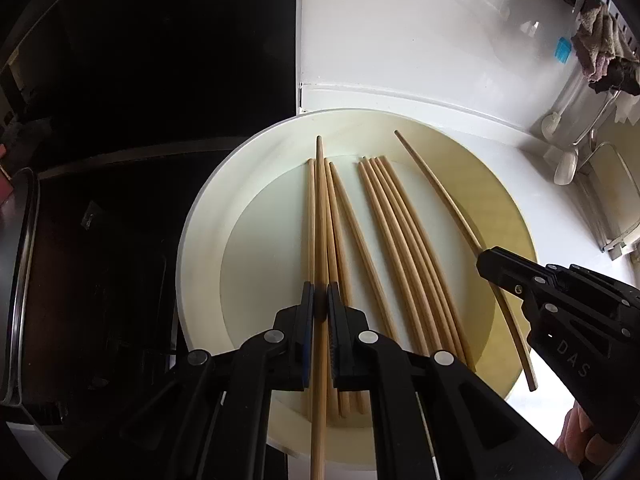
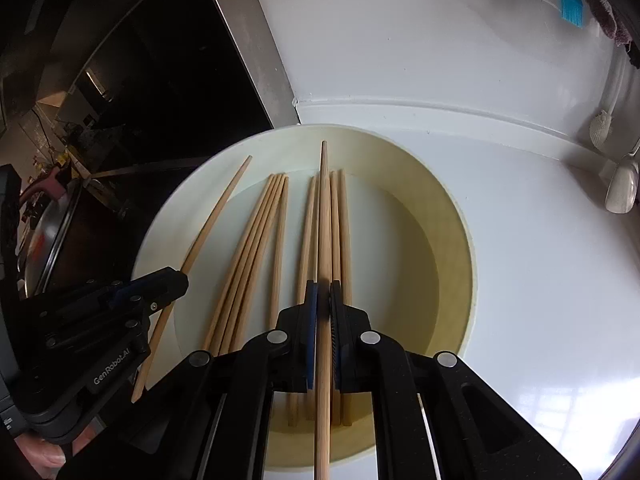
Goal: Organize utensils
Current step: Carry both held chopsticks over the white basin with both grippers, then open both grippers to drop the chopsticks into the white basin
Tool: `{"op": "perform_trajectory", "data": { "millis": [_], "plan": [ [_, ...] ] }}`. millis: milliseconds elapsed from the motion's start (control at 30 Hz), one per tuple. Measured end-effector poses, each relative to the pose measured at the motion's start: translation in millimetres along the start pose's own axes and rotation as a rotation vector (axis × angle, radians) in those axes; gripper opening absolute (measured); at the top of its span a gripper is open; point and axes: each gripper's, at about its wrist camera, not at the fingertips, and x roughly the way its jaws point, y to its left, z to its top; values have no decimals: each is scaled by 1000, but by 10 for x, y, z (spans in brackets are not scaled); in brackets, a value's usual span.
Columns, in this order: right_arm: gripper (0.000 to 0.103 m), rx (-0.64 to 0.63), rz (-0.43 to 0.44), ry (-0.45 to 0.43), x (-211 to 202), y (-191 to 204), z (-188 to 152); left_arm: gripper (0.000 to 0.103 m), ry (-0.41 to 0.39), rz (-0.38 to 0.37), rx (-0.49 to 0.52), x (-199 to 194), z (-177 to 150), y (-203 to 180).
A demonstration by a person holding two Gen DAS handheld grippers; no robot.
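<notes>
A round cream plate (image 1: pixel 200 248) (image 2: pixel 452 256) lies on a white counter and holds several wooden chopsticks in two bundles (image 1: pixel 400 240) (image 2: pixel 248 248). My left gripper (image 1: pixel 320 300) is shut on one chopstick (image 1: pixel 320 220) and holds it above the plate's left bundle. In the right wrist view it appears at the left (image 2: pixel 176 280), its chopstick (image 2: pixel 212 220) slanting over the plate's left rim. My right gripper (image 2: pixel 323 300) is shut on another chopstick (image 2: pixel 325 220) above the right bundle. In the left wrist view it appears at the right (image 1: pixel 486 262), shut on a slanting chopstick (image 1: pixel 440 192).
A dark stovetop (image 1: pixel 120 80) with a metal pan rim (image 1: pixel 20 280) lies left of the plate. A white wall stands behind. A white brush (image 2: pixel 622 192) and a rack with cloths (image 1: pixel 600 56) are at the far right.
</notes>
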Motion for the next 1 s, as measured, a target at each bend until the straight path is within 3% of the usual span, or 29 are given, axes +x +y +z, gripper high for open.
{"op": "perform_trajectory", "data": {
  "millis": [300,567,600,667,733,1000],
  "plan": [
    [6,31,-30,83,381,-41,36,8,40,-8,-12,272,107,46],
    [6,41,-32,100,465,-87,68,8,48,-9,-24,347,122,55],
    [6,46,-29,98,453,-99,70,11,41,-5,-25,322,115,66],
    [6,51,-30,90,411,-113,82,29,29,6,-30,273,111,74],
    [12,54,-36,72,349,-125,91,57,10,18,-39,212,110,84],
    [26,43,-55,18,20,-153,-4,65,-42,39,-54,-72,59,95]
  ]
}}
